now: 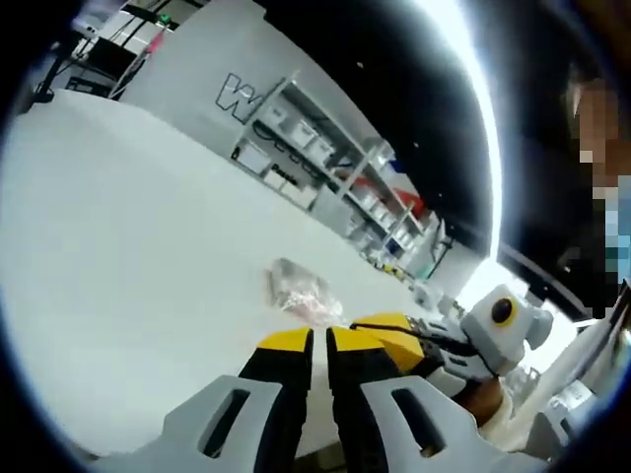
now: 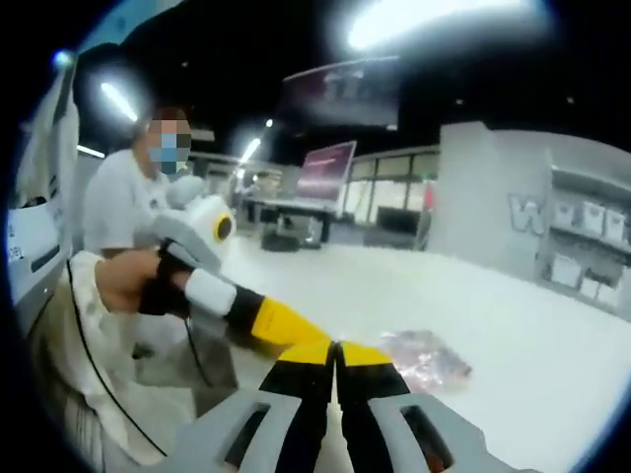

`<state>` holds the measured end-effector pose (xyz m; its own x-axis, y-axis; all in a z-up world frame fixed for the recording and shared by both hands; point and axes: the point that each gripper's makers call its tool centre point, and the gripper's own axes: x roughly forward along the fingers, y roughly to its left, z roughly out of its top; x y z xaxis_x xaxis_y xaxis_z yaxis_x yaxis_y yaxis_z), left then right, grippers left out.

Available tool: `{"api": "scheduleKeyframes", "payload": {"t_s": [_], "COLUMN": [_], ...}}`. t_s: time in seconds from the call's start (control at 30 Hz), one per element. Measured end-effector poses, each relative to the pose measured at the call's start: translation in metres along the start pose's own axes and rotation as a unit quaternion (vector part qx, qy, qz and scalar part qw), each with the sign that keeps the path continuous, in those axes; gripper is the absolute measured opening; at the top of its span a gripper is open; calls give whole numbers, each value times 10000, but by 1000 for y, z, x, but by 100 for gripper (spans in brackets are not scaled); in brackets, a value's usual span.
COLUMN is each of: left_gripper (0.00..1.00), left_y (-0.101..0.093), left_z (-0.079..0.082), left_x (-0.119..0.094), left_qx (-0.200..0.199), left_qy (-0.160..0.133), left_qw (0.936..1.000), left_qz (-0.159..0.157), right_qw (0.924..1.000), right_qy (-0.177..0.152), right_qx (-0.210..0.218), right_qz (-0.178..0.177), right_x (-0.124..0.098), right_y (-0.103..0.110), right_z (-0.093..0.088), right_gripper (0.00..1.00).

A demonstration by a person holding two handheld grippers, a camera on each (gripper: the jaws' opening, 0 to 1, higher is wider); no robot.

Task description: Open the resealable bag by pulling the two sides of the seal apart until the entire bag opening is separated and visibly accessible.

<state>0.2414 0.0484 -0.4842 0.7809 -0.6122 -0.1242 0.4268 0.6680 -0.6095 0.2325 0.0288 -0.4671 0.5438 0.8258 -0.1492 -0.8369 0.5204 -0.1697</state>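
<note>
A small clear resealable bag (image 1: pixel 301 291) with pinkish contents lies flat on the white table (image 1: pixel 128 266). In the left gripper view my left gripper (image 1: pixel 320 345) is shut with nothing between its yellow-tipped jaws, just short of the bag. My right gripper (image 1: pixel 386 325) reaches in from the right, close beside those tips. In the right gripper view my right gripper (image 2: pixel 333 353) is shut and empty too, and the bag (image 2: pixel 426 357) lies just right of its tips. My left gripper (image 2: pixel 291 330), held by a hand (image 2: pixel 123 281), comes in from the left. Neither gripper touches the bag.
The white table top (image 2: pixel 513 325) stretches wide around the bag. Shelves with bins (image 1: pixel 325 163) stand beyond its far edge below a grey wall. A person in a white top (image 2: pixel 123 207) stands at the left in the right gripper view, near more tables (image 2: pixel 296 212).
</note>
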Motion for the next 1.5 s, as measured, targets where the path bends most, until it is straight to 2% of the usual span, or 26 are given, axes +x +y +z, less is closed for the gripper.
{"api": "scheduleKeyframes", "payload": {"t_s": [0.33,0.5,0.7,1.03,1.27,1.5], "left_gripper": [5,2,1,1,1,1], "left_y": [-3,-6,-2,-6,-6,-6], "left_z": [-1,-3,-2,0,0,0], "left_x": [2,2,-1,2,2,3], "left_qx": [-87,47,43,49,78,165], "left_qy": [32,100,60,32,30,50], "left_qw": [9999,9999,9999,9999,9998,9997], "left_qz": [-77,-84,-114,-162,-188,-187], "right_qw": [9999,9998,9994,9992,9987,9989], "right_qy": [-6,-4,149,109,222,158], "right_qx": [-126,-199,-292,-371,-449,-426], "right_qz": [12,-28,-66,-62,-119,-139], "right_x": [1,1,3,6,7,6], "right_y": [-1,-2,-3,-2,-4,-5], "right_z": [-3,-3,-10,-6,-12,-9], "right_gripper": [0,2,4,4,4,4]}}
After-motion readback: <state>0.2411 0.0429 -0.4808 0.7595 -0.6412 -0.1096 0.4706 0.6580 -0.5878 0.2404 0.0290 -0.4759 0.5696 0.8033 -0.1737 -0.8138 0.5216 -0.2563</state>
